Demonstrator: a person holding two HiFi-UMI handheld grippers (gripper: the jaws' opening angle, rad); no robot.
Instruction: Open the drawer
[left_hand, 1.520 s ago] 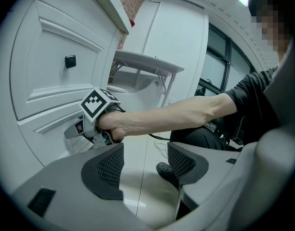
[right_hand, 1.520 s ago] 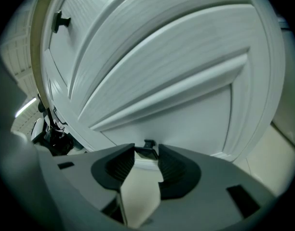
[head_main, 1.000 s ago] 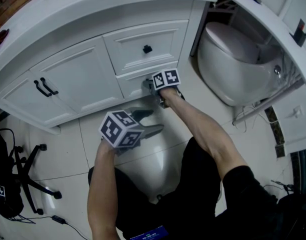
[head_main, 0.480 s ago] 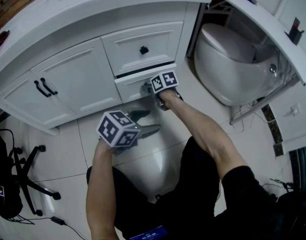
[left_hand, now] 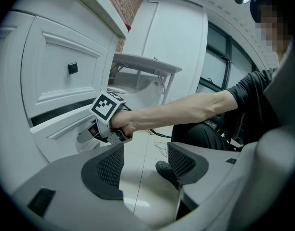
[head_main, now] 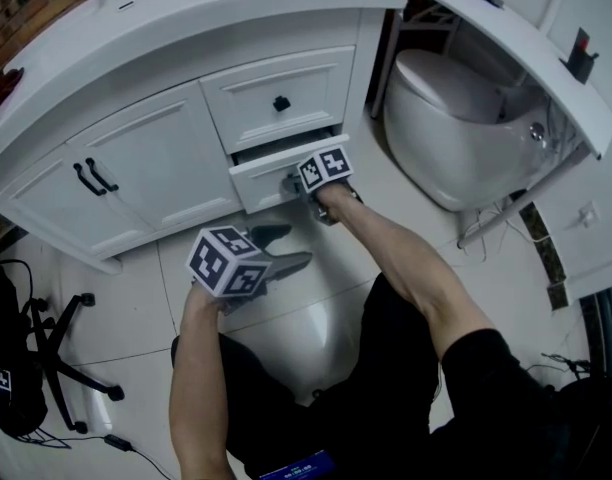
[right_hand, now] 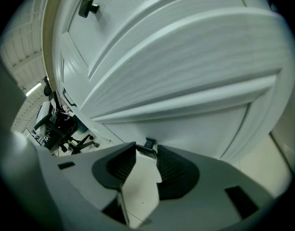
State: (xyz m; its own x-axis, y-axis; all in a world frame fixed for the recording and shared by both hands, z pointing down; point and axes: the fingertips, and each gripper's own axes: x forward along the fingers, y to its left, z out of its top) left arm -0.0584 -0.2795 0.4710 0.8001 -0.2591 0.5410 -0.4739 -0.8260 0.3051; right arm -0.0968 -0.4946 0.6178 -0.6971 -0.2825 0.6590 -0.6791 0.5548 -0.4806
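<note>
The white vanity's lower drawer stands slightly pulled out, with a dark gap above its front. My right gripper is at that front, shut on the drawer's small black knob, which sits between the pads in the right gripper view. The left gripper view shows the same drawer with the right gripper against it. The upper drawer with its black knob is closed. My left gripper hangs over the floor tiles below and to the left, open with nothing between its fingers.
A white toilet stands right of the vanity, close to my right arm. Two cabinet doors with black handles are left of the drawers. An office chair base and cables lie at the lower left. My legs fill the lower middle.
The lower drawer has slid out a little toward me, and the dark gap above it has widened. My right gripper came back with it. The left gripper stayed put.
</note>
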